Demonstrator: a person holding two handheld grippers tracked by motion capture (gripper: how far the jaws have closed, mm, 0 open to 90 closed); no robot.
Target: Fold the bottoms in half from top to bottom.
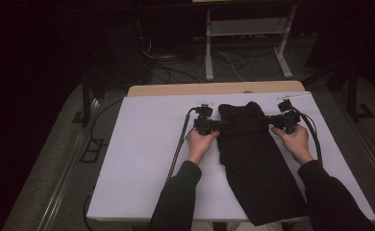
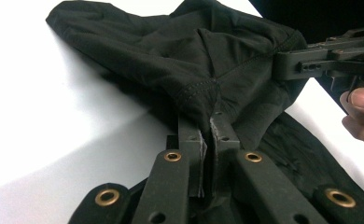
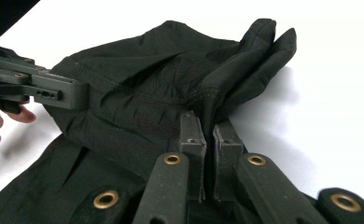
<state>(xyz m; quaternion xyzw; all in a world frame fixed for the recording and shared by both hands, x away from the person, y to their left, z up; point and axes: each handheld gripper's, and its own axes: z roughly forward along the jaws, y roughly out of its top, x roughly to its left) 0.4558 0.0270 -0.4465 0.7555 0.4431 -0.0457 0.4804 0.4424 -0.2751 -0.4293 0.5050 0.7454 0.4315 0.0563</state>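
Black garment (image 1: 253, 159), thin matte woven cloth, creased and stitched along its hems, spread long and narrow across the white table (image 1: 142, 159) from centre down to the near edge at about 5 o'clock. Far end, toward 12 o'clock, lifted and folded back into soft bunched ridges. Pinched at the 9 o'clock side of that fold by the left gripper (image 1: 219, 125), black jaws clenched tight on a seamed edge of cloth (image 2: 203, 98). Pinched at the 3 o'clock side by the right gripper (image 1: 268, 120), jaws likewise clamped on a gathered fold (image 3: 208, 100). Hard, angular black jaws with brass rivets against limp fabric. Smooth, flat, bare tabletop all round
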